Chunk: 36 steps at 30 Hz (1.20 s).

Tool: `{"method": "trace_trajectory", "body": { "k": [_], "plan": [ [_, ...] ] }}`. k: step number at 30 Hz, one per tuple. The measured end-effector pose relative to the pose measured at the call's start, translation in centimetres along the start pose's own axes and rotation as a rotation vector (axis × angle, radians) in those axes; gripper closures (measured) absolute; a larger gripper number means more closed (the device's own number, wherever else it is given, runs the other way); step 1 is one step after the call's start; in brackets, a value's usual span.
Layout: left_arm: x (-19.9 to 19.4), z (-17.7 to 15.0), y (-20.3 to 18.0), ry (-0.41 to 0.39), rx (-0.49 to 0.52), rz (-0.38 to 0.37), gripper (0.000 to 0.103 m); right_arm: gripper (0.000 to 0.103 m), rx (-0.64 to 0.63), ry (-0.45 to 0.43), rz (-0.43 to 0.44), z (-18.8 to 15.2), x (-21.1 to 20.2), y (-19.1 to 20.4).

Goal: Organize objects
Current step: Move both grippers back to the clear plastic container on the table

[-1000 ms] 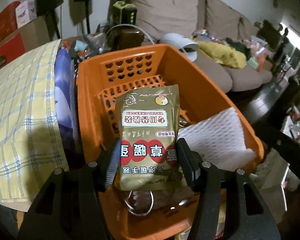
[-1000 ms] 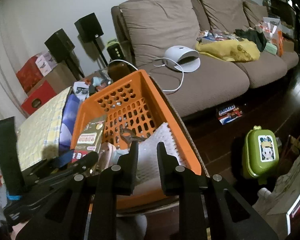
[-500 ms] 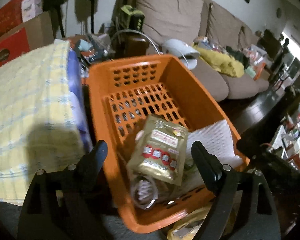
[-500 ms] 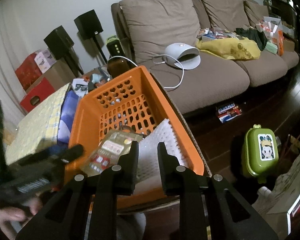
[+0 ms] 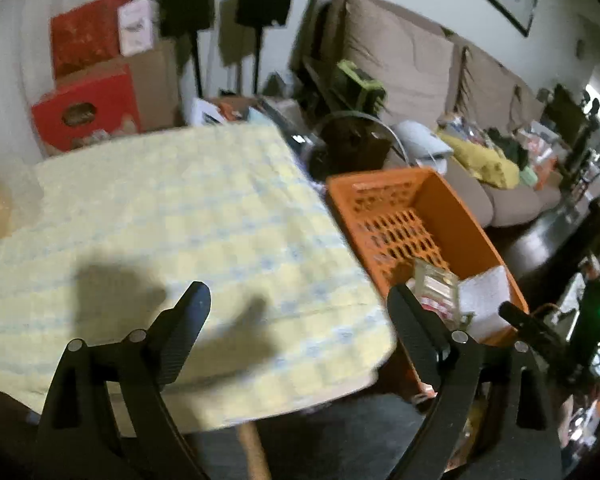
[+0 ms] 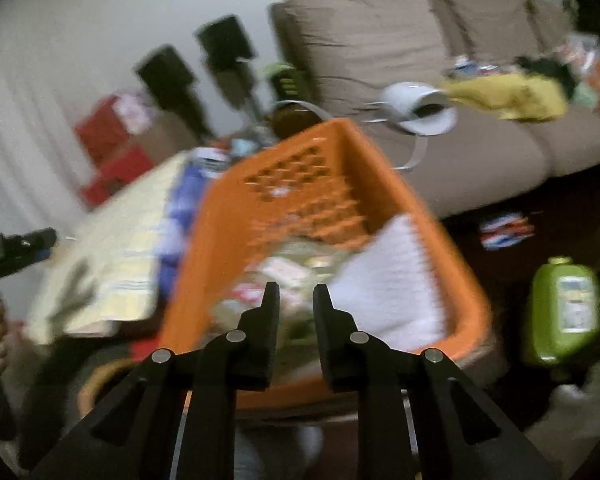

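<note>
The left gripper (image 5: pixel 298 304), jaws just opened wide and empty, now faces the yellow checked cloth (image 5: pixel 172 216); the released gold packet (image 5: pixel 436 286) lies in the orange basket (image 5: pixel 452 208), frame right. Right view alone shows the right gripper (image 6: pixel 296 294), jaws narrow and empty, lower centre.

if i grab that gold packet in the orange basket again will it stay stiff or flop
The gold packet looks like a thin foil pouch, so it probably bends and weighs little. It lies slanted on other items in the orange basket, so a push would likely slide it.
</note>
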<state>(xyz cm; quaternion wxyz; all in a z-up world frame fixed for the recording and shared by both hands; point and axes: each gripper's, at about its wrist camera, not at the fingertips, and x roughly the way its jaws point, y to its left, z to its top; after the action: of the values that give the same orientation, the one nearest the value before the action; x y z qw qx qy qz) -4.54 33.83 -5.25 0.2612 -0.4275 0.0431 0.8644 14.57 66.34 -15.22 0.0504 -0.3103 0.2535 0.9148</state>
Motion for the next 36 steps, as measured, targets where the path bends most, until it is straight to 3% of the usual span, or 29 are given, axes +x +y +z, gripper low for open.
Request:
{"method": "trace_trajectory", "body": {
  "k": [3,9,12,15,17,18,21,24,26,29,31,36],
  "plan": [
    [-1.3,1.3,4.1,-0.008,-0.053,0.021,0.011,0.085,0.05,0.026,0.101,0.2,1.1,0.9],
    [-2.3,2.2,13.4,-0.014,-0.199,0.108,0.01,0.085,-0.031,0.24,0.022,1.6,6.9,6.0],
    [-2.8,1.9,17.6,-0.006,-0.249,0.146,0.01,0.085,-0.111,0.392,-0.082,1.8,11.0,8.0],
    [-4.0,2.2,21.5,-0.008,-0.228,0.232,0.01,0.085,-0.129,0.442,-0.205,2.5,13.2,8.3],
    [-5.2,2.3,24.4,-0.034,-0.27,0.317,0.01,0.085,-0.115,0.436,-0.309,3.4,13.8,8.2],
    [-5.9,2.2,26.2,-0.052,-0.319,0.354,0.01,0.085,-0.101,0.408,-0.306,4.1,13.7,8.6],
    [-7.1,1.9,30.5,-0.089,-0.408,0.361,0.01,0.085,-0.088,0.278,-0.121,6.6,12.2,12.0],
    [-7.4,1.9,33.6,-0.111,-0.428,0.396,0.01,0.079,-0.224,0.229,-0.046,8.3,12.6,19.0],
    [-7.4,1.8,35.6,-0.124,-0.424,0.394,0.01,0.059,-0.304,0.209,0.027,9.0,13.7,24.4],
    [-7.1,1.6,38.6,-0.147,-0.397,0.326,0.01,0.039,-0.387,0.218,0.194,9.0,16.0,32.8],
    [-6.0,1.9,40.4,-0.131,-0.399,0.269,0.01,0.031,-0.438,0.242,0.269,8.3,17.6,37.4],
    [-3.5,2.0,41.8,-0.11,-0.281,0.154,0.01,0.022,-0.657,0.272,0.331,5.3,23.0,48.6]
  ]
}}
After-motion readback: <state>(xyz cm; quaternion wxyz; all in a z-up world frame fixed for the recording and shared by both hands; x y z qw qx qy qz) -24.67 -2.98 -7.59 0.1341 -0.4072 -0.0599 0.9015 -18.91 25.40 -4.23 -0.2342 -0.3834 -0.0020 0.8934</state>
